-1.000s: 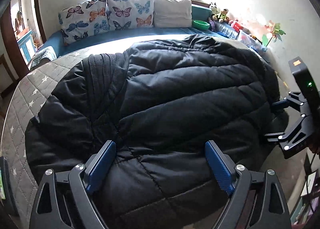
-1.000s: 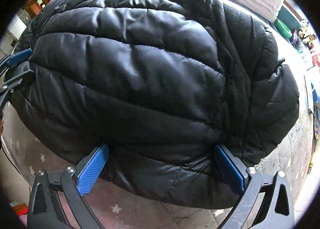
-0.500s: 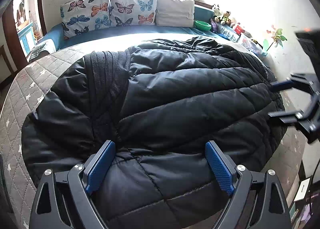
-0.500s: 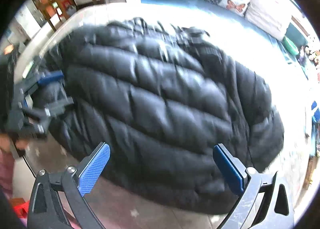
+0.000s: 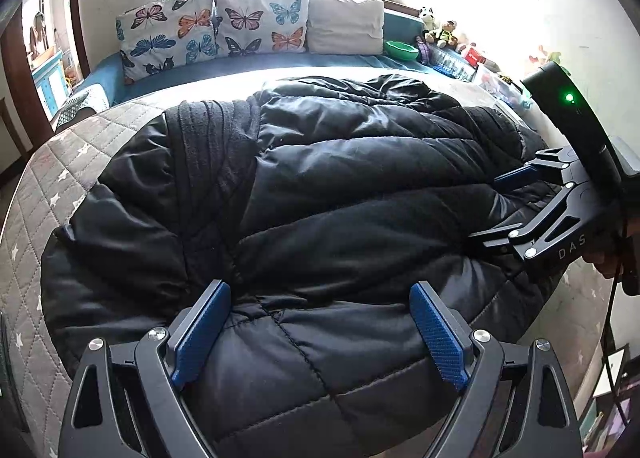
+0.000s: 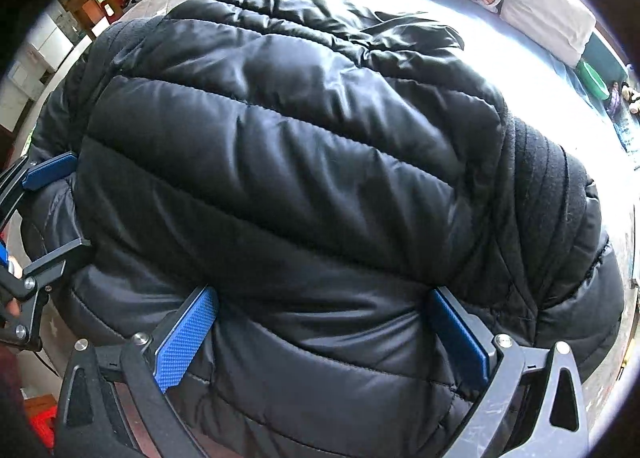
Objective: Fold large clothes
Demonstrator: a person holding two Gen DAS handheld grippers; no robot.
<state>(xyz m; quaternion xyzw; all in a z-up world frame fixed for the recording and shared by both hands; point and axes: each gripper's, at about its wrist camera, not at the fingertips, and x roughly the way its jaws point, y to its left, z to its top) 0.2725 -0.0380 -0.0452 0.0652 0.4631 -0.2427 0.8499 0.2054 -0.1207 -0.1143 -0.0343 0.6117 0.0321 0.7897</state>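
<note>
Right gripper has closed in on the puffy black jacket; both grippers' fingers wide

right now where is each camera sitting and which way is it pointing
Left wrist: sits on the left gripper, looks over the black jacket toward the butterfly pillows and window; its blue fingers and the right gripper show.
Right wrist: sits on the right gripper, looks across the jacket from its other edge; its own open fingers and the left gripper show.
Shared: jacket, pillows, green bowl, each other's gripper.
</note>
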